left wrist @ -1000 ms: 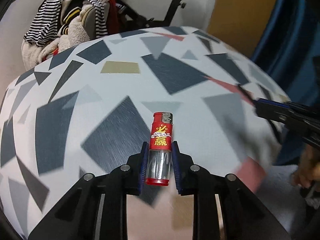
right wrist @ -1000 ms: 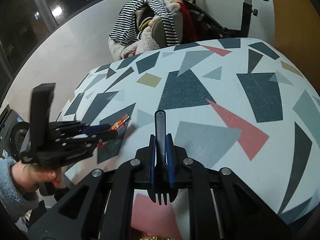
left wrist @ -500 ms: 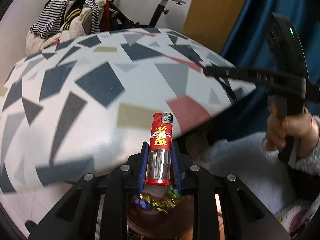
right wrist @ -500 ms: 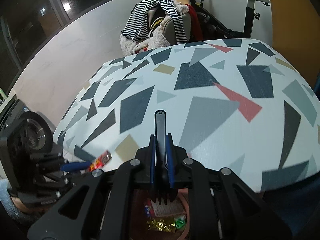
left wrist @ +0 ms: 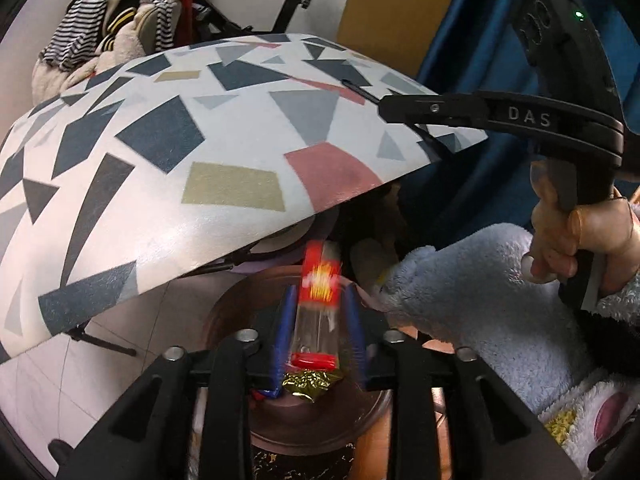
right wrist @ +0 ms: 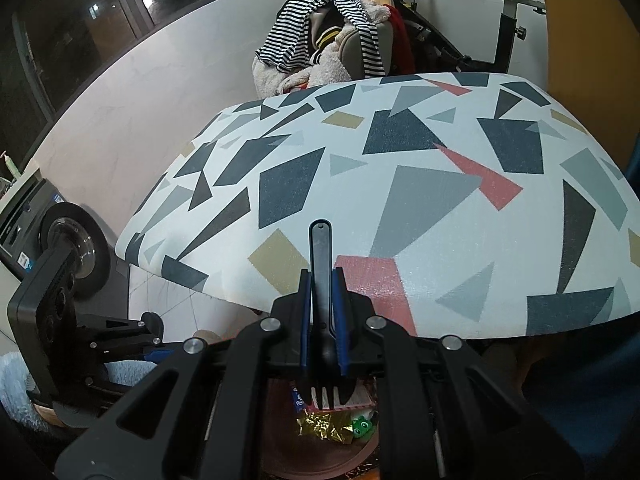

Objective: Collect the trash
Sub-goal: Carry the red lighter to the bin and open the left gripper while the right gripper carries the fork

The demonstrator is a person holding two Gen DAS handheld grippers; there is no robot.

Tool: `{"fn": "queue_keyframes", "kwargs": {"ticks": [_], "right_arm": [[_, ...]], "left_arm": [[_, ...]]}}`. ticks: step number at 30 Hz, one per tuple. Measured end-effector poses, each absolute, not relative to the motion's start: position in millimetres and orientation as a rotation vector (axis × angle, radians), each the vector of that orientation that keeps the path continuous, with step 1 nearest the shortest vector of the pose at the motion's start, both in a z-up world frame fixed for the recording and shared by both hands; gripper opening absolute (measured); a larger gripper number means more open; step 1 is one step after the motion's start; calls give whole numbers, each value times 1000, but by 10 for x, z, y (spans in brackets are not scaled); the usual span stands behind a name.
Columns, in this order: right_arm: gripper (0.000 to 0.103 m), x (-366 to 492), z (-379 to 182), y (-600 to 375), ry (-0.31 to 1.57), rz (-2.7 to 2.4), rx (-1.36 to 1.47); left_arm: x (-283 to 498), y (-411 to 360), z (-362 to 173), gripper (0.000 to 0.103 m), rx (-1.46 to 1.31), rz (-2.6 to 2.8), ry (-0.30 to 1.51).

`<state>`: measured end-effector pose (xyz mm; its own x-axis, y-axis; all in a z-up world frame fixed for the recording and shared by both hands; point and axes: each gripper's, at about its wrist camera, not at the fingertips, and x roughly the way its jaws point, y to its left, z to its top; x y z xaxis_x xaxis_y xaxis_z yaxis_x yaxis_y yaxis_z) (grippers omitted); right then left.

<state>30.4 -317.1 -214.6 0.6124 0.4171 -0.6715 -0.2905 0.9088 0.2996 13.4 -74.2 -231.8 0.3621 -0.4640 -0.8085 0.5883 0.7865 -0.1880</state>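
In the left wrist view my left gripper point(left wrist: 318, 322) has its jaws parted, and the red lighter point(left wrist: 318, 304) shows blurred between them, apart from both pads, above the brown bin point(left wrist: 224, 312). Gold foil trash point(left wrist: 312, 382) lies in the bin. In the right wrist view my right gripper point(right wrist: 322, 312) is shut on a black plastic fork point(right wrist: 321, 280), tines toward the camera, above the bin point(right wrist: 320, 468) with wrappers point(right wrist: 320, 426) inside. The right gripper also shows in the left wrist view point(left wrist: 440, 110).
The patterned table point(left wrist: 160, 160) edge overhangs the bin. A fluffy blue sleeve point(left wrist: 472, 296) is to the right. A chair piled with clothes point(right wrist: 332, 40) and an exercise bike point(right wrist: 508, 20) stand behind the table. A machine point(right wrist: 60, 236) stands at left.
Both grippers moved back off the table to above the bin. My left gripper's jaws have opened and the lighter is now loose and blurred between them. The fork stays gripped.
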Motion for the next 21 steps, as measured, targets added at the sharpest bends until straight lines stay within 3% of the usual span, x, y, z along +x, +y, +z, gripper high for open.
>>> {"fn": "queue_keyframes", "kwargs": {"ticks": [1,4,10,21], "right_arm": [[14,291,-2148,-3173,815,410,164],[14,288,-2161,-3174,820,412,162],[14,249,-2238,-3095,854,433,142],[14,109,-2571,-2769,988,500,58]], "left_arm": [[126,-743,-2286,49,153,-669,974],[117,-697,-2186,53,157,-638,933],[160,-395,-1971,73,77,-506,876],[94,73,-1765,83,-6,-367,833]]}}
